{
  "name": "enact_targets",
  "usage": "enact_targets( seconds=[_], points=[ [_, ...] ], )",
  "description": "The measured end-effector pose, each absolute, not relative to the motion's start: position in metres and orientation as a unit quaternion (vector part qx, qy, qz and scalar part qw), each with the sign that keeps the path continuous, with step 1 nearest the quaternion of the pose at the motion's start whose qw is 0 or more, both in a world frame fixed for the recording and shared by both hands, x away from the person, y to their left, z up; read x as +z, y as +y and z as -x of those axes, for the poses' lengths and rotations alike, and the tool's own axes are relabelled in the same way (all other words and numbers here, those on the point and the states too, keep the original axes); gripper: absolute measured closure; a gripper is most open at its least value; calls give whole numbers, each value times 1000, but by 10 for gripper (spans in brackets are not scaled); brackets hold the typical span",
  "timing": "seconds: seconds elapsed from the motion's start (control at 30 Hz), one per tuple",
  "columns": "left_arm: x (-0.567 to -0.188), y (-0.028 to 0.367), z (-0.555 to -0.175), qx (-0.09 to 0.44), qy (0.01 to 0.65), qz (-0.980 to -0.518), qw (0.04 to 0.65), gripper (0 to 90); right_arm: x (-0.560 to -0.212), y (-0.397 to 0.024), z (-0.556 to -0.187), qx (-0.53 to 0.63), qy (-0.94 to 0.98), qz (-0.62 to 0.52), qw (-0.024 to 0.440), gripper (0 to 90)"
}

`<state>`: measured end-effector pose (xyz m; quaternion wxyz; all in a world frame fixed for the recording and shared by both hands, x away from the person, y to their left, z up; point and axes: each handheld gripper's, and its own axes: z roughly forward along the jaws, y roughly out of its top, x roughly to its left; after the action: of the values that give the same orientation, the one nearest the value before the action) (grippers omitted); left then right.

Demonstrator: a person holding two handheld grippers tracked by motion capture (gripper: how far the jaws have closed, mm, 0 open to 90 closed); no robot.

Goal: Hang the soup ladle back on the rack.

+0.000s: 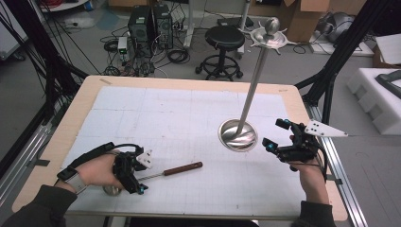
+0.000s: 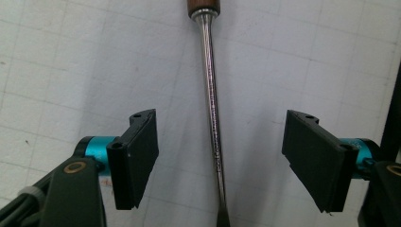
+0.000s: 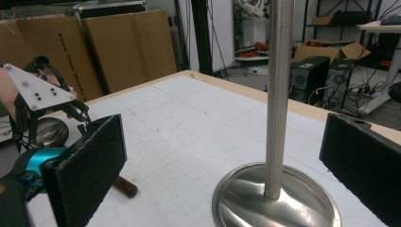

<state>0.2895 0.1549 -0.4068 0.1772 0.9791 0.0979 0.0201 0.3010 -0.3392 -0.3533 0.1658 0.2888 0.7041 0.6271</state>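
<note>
A ladle lies on the white grid mat, its brown wooden handle (image 1: pixel 182 169) pointing right and its metal bowl (image 1: pixel 112 190) under my left hand. My left gripper (image 1: pixel 141 177) hovers over the thin steel shaft (image 2: pixel 213 118), which runs between the two black pads (image 2: pixel 135 156) without touching either. The wooden handle (image 2: pixel 203 7) starts just beyond the jaws. A steel stand with a round base (image 1: pixel 238 135) and a tall pole (image 1: pixel 253 85) rises right of centre. My right gripper (image 1: pixel 275 134) stands open beside the base, the pole (image 3: pixel 279 94) between its spread jaws, untouched.
The stand carries a hooked ring (image 1: pixel 269 38) at its top. The table's wooden rim (image 1: pixel 85 94) frames the mat. Beyond the table are a black stool (image 1: pixel 222 45), computer towers (image 1: pixel 151 23) and cables. In the right gripper view my left gripper (image 3: pixel 40 94) shows far left.
</note>
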Motion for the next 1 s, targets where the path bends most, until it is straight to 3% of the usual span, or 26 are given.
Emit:
enact_targets(
  seconds=[0.1,0.23,0.37,0.57,1.0],
  points=[
    [-408,154,-290,19,103,-979,174,306,-354,-338,-301,625,706,-289,163,0],
    [-411,152,-290,12,101,-983,152,403,-357,-336,-302,621,710,-292,157,0],
    [-411,152,-292,17,122,-983,134,428,-358,-335,-304,618,713,-291,155,0],
    [-409,153,-293,8,122,-985,124,587,-362,-335,-306,613,716,-298,150,0],
    [-407,155,-293,0,131,-988,75,709,-363,-336,-307,616,713,-299,149,0]
  ],
)
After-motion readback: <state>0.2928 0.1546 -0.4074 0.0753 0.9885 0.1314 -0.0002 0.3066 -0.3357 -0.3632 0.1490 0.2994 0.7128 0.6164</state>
